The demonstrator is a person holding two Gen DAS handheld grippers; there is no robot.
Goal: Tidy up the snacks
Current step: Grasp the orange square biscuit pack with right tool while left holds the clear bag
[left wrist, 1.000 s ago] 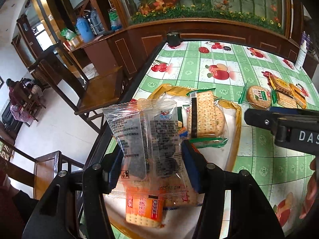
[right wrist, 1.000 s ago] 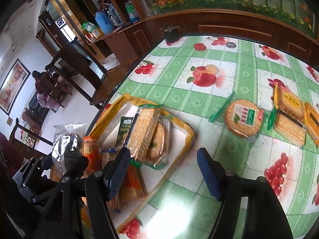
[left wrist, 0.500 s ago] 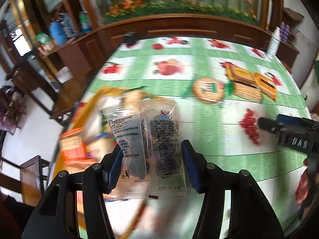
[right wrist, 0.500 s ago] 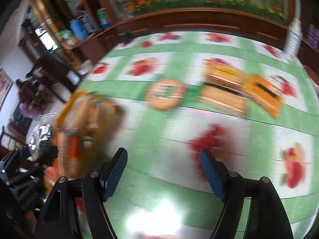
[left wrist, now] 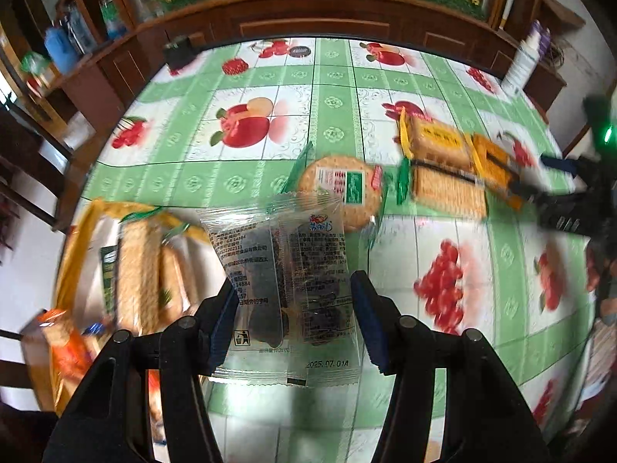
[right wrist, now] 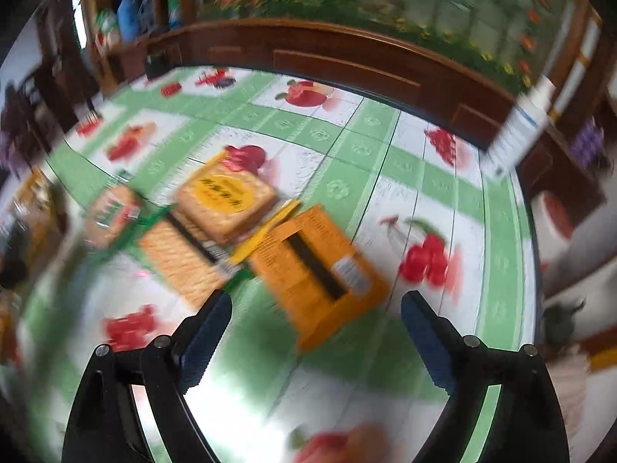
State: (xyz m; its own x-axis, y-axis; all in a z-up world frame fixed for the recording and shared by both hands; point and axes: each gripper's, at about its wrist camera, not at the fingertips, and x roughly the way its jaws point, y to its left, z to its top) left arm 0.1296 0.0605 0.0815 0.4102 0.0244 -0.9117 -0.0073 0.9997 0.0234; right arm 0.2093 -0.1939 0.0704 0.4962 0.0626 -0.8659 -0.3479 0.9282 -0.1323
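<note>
The left gripper [left wrist: 293, 310] holds the clear packet [left wrist: 287, 270], now carried off the tray [left wrist: 77, 231] toward the round cracker [left wrist: 341, 189] at 12 o'clock, while the right gripper [right wrist: 316, 332], jaws just widened and empty, nears the orange pack [right wrist: 316, 266], likely its next pick.

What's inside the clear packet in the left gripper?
The clear packet shows dark pieces through the film, two lumps side by side. Printed text covers much of them, so what the snack is can't be told.
</note>
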